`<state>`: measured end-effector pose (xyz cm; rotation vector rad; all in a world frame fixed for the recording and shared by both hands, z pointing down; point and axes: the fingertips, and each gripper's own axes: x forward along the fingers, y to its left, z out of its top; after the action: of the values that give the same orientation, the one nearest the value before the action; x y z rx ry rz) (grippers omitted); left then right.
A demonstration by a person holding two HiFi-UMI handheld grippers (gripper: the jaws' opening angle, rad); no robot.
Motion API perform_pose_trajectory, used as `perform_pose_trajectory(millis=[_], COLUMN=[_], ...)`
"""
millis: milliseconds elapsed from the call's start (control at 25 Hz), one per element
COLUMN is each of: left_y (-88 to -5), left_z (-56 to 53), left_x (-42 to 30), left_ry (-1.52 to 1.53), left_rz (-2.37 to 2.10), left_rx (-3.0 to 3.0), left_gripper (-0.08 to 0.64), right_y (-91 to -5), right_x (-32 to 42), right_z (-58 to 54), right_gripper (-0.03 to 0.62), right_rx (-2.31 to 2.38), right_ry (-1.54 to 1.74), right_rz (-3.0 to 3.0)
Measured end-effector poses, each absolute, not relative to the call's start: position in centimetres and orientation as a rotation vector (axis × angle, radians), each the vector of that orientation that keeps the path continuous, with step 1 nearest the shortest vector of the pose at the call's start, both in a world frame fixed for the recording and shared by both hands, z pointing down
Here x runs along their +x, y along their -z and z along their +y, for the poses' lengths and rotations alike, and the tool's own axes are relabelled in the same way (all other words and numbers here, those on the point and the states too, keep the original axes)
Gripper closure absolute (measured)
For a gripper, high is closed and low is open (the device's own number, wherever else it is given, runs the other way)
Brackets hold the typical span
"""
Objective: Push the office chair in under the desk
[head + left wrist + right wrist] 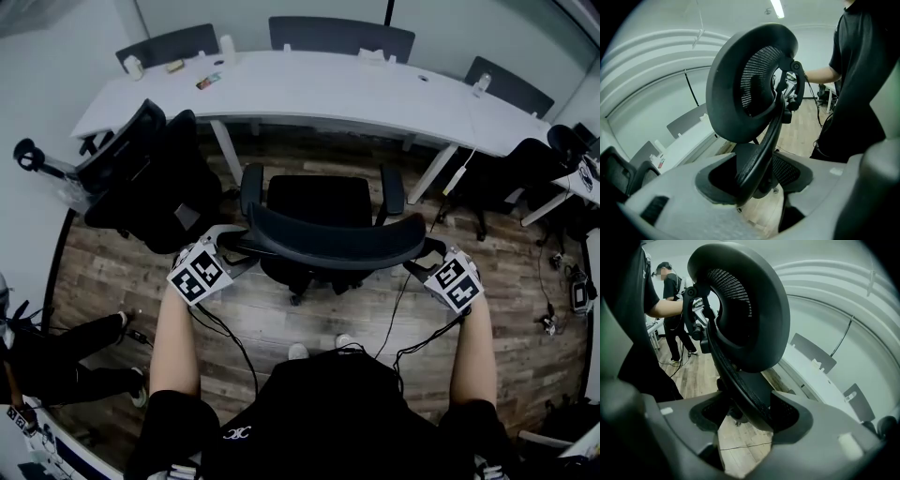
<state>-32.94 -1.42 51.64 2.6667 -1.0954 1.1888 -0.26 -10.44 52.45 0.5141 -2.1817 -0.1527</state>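
A black office chair (317, 201) stands on the wood floor facing the long white desk (328, 94), its seat just short of the desk's near edge. Its curved backrest (333, 246) is nearest me. My left gripper (232, 246) is at the backrest's left end and my right gripper (427, 257) at its right end. In the left gripper view the backrest rim (761, 140) runs between the jaws of the left gripper (754, 187) and leans on one pad, with floor showing beside it. The right gripper (745, 420) likewise straddles the rim (740, 394). Both are open.
A second black chair (150, 178) stands turned at the left by the desk's leg (225, 150), another (506, 178) at the right. Cables (225, 337) trail over the floor. A person's legs (75, 366) lie at the left. Small items (208, 81) sit on the desk.
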Motion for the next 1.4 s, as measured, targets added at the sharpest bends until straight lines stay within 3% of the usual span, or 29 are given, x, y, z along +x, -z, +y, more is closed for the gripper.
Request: perform_pose_trajectory(millis=[480, 1400], left_y=[-52.0, -51.3], left_z=[-7.9, -21.3], left_x=[-36.5, -33.6], left_ry=[-1.204, -1.178], left_rz=[-1.016, -0.933], left_rx=[2.701, 2.76], left_gripper=[0.311, 0.333], right_y=[-52.5, -52.3], right_x=[-3.1, -0.3], right_z=[-14.3, -27.5], right_gripper=[0.314, 0.29], right_rx=[0.578, 0.663], right_ry=[0.115, 0.076], right_rz=[-2.161, -2.098])
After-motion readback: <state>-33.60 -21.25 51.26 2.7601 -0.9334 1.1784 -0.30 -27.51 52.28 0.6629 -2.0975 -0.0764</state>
